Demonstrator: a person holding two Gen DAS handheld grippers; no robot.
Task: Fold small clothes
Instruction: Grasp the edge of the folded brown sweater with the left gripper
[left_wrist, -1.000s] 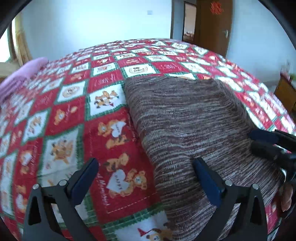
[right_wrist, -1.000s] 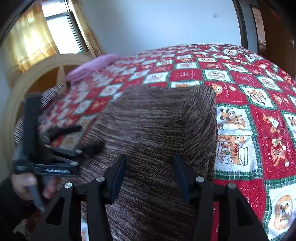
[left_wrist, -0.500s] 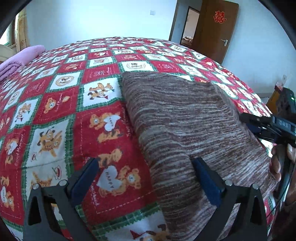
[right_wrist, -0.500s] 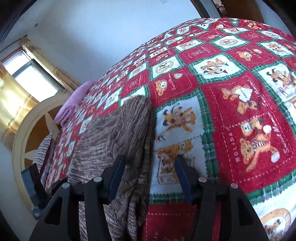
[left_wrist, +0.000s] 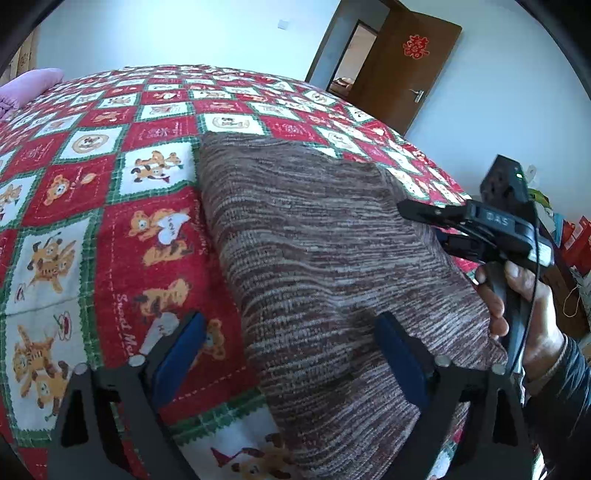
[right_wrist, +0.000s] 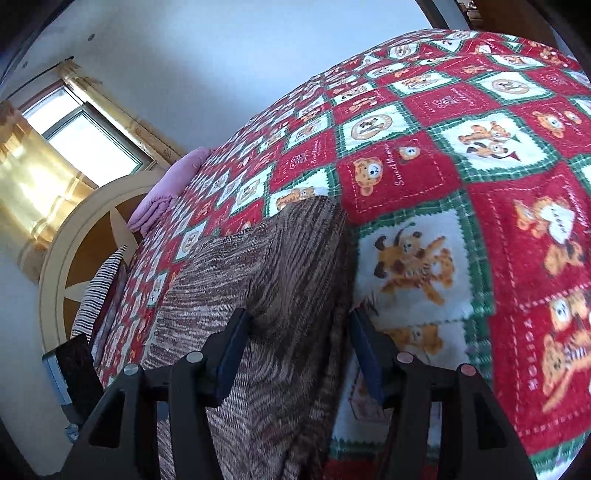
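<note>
Brown knit garment (left_wrist: 325, 266) runs off frame bottom.

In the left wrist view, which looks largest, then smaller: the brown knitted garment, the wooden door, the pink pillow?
1. brown knitted garment, by far largest
2. wooden door
3. pink pillow, partly cut off

The garment lies nearest the camera, so true sizes stay unsure.

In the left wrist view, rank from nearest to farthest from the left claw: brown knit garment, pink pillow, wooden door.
1. Brown knit garment, lying between the left claw fingers.
2. Pink pillow, far left on the bed.
3. Wooden door, beyond the bed, upper right.
</note>
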